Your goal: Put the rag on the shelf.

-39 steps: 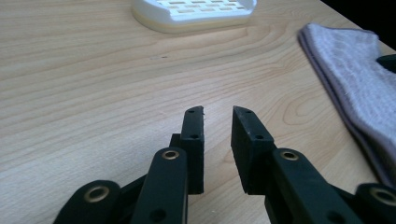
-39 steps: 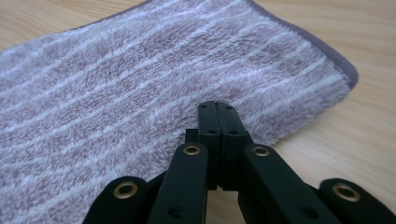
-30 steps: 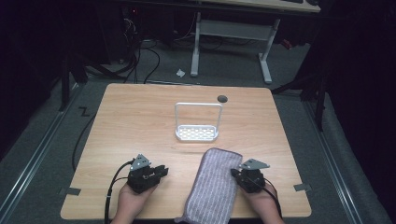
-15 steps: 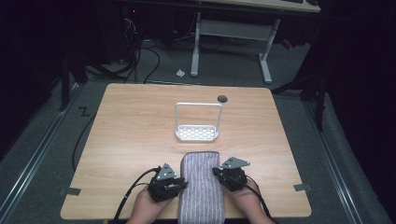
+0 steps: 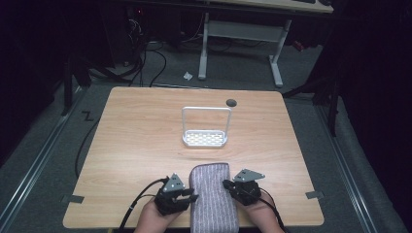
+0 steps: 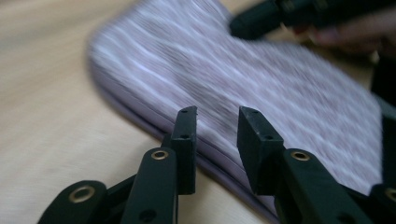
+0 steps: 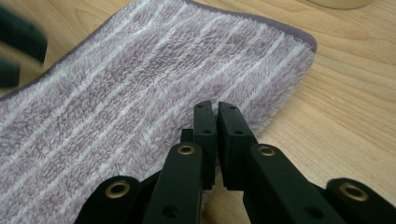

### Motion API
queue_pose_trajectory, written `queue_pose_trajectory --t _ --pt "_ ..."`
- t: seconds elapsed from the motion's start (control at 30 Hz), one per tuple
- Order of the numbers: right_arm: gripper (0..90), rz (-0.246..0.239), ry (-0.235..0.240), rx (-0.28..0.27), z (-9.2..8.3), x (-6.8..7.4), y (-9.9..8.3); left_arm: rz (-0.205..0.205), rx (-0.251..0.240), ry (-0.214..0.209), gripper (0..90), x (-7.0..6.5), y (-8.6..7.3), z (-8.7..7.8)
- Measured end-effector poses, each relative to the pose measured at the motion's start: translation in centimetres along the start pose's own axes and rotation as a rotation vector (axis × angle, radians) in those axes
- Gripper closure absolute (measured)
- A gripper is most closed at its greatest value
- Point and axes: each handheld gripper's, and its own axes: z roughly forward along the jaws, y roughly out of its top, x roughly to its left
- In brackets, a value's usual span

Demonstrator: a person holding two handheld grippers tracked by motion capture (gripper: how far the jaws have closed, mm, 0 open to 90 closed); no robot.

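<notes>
A folded lilac striped towel (image 5: 213, 199) lies at the near edge of the wooden desk (image 5: 145, 141), at six o'clock from a white wire rack (image 5: 205, 127) that stands near the desk's middle. From above, the left claw (image 5: 187, 197) sits at nine o'clock of the towel, touching its long edge, and the right claw (image 5: 232, 186) at three o'clock, against the opposite edge; a hand (image 5: 154, 221) comes in from the bottom behind the left claw.

The left gripper view gives what the overhead cannot: the left claw (image 6: 215, 128) has just been opening, its jaws stand apart with a clear gap, and the towel's hemmed edge (image 6: 140, 116) runs behind them, no cloth pinched between the pads. At one o'clock in that view the other claw's dark tip rests on the cloth.

The right gripper view shows the right claw (image 7: 217, 122) parted by a mere slit after easing open slightly, its tips over the towel's pile (image 7: 140, 93) near the folded corner, holding nothing that can be made out.
</notes>
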Motion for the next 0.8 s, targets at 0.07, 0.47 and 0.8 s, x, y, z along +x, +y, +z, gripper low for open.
queue_pose_trajectory --t 0.07,0.47,0.8 --pt "86.4 0.001 0.005 0.001 0.0 -0.1 0.0 -0.014 -0.013 0.028 62.1 0.5 0.3 0.1" --pt "84.1 0.002 0.001 0.000 -0.4 -0.3 -0.3 -0.034 0.008 0.248 57.9 2.1 2.3 4.7" --pt "76.0 0.022 -0.002 -0.046 -1.3 -0.6 0.0 -0.116 -0.021 0.190 68.9 3.3 2.1 4.4"
